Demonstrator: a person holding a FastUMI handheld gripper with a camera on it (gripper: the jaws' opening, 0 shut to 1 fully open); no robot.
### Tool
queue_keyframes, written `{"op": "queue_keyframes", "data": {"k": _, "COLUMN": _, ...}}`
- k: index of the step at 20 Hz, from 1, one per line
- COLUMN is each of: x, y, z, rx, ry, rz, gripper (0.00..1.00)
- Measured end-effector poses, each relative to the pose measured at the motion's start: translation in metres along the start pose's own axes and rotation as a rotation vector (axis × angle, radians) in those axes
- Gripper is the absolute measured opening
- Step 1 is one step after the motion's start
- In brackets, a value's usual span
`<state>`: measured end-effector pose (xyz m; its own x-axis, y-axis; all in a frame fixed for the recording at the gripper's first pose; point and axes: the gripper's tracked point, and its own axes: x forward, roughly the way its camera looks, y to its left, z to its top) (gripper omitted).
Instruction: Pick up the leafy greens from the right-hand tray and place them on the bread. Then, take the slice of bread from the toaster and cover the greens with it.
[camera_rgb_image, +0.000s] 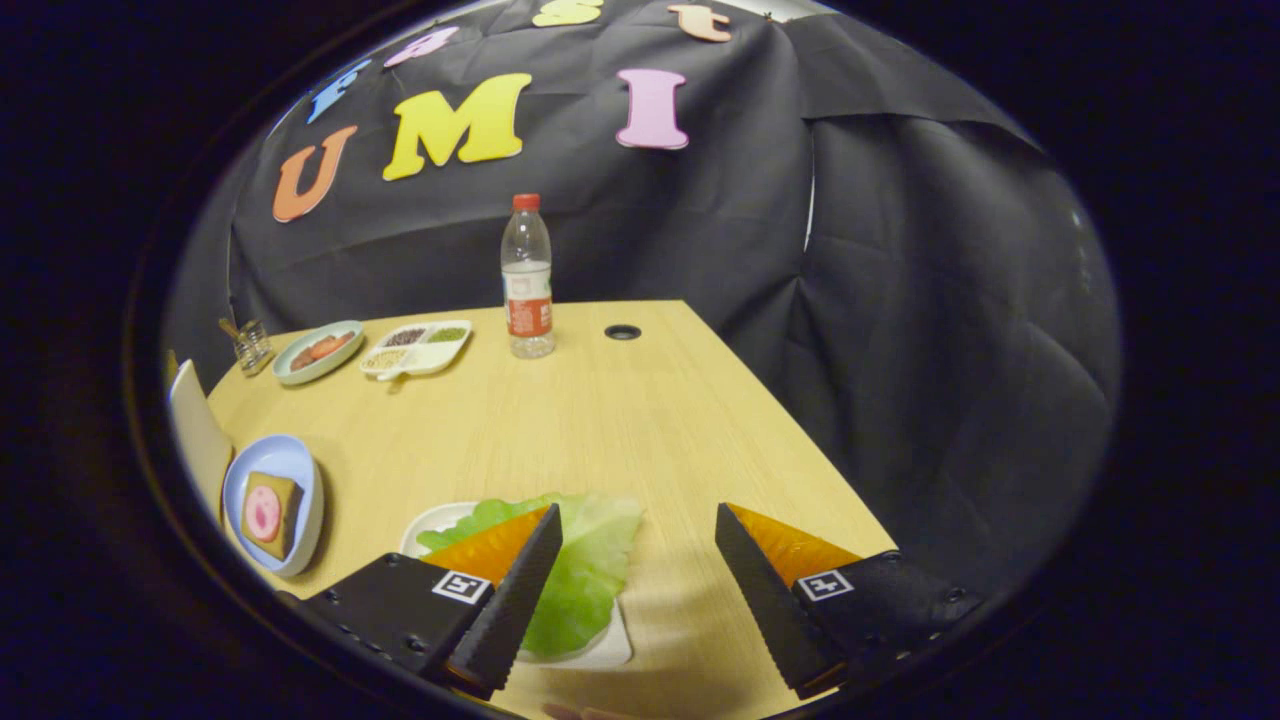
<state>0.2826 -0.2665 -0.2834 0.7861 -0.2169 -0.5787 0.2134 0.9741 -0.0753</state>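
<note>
Jaws of gripper (638, 560) wide over lettuce leaf (585, 570) on white tray (612, 652); left finger overlaps leaf, closing risks missing or tearing it.

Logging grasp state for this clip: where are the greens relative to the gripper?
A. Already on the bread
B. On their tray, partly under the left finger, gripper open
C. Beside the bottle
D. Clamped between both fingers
B: the greens lie on their tray, the gripper open above them.
</note>
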Motion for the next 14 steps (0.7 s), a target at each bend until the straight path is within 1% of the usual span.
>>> {"op": "queue_keyframes", "data": {"k": 7, "x": 0.025, "y": 0.02, "z": -0.022, "rx": 0.005, "ry": 0.093, "rz": 0.082, "gripper": 0.95}}
{"op": "queue_keyframes", "data": {"k": 8, "x": 0.024, "y": 0.021, "z": -0.021, "rx": 0.003, "ry": 0.093, "rz": 0.086, "gripper": 0.89}}
{"op": "queue_keyframes", "data": {"k": 9, "x": 0.022, "y": 0.022, "z": -0.021, "rx": -0.004, "ry": 0.094, "rz": 0.088, "gripper": 0.78}}
{"op": "queue_keyframes", "data": {"k": 11, "x": 0.022, "y": 0.019, "z": -0.021, "rx": -0.026, "ry": 0.096, "rz": 0.059, "gripper": 0.56}}
{"op": "queue_keyframes", "data": {"k": 12, "x": 0.018, "y": 0.02, "z": -0.021, "rx": -0.031, "ry": 0.096, "rz": 0.059, "gripper": 0.45}}
{"op": "queue_keyframes", "data": {"k": 13, "x": 0.014, "y": 0.018, "z": -0.021, "rx": -0.03, "ry": 0.097, "rz": 0.055, "gripper": 0.4}}
{"op": "queue_keyframes", "data": {"k": 14, "x": 0.016, "y": 0.018, "z": -0.023, "rx": -0.024, "ry": 0.099, "rz": 0.053, "gripper": 0.22}}
